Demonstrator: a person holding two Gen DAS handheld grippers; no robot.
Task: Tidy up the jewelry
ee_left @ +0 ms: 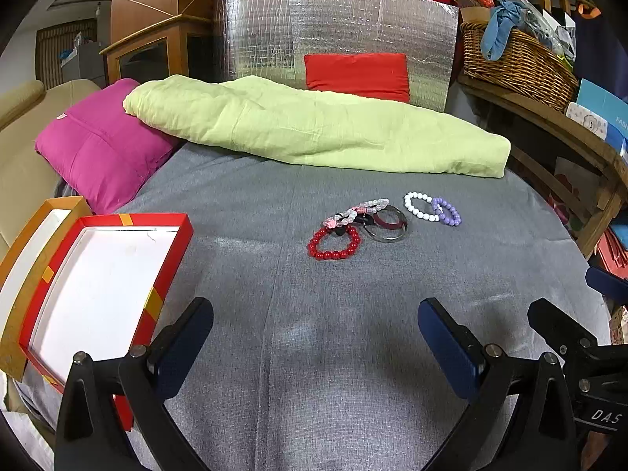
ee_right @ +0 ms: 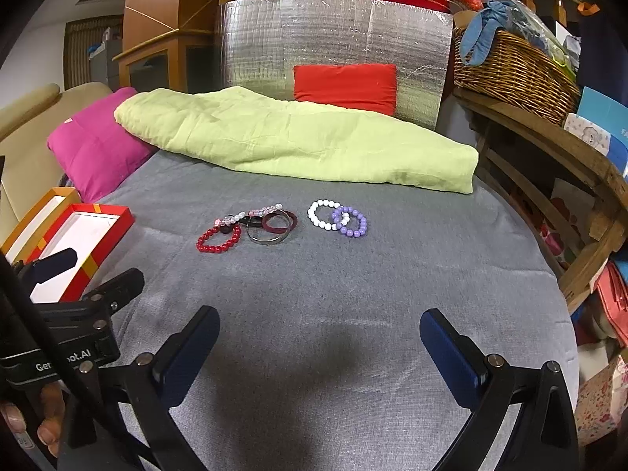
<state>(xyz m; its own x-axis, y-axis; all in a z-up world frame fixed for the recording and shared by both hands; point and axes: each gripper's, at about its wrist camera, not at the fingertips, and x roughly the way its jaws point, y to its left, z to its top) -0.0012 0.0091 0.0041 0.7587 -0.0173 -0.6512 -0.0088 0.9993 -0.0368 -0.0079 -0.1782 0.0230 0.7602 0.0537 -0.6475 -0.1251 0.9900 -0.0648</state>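
Several bracelets lie on the grey cloth: a red bead bracelet, a pink and clear bead bracelet, dark bangles, a white bead bracelet and a purple bead bracelet. An open red box with a white inside sits at the left. My left gripper is open and empty, well short of the bracelets. My right gripper is open and empty, also short of them.
A folded green blanket lies behind the bracelets, with a magenta pillow at its left. An orange box lid sits under the red box. A wooden shelf with a wicker basket stands on the right.
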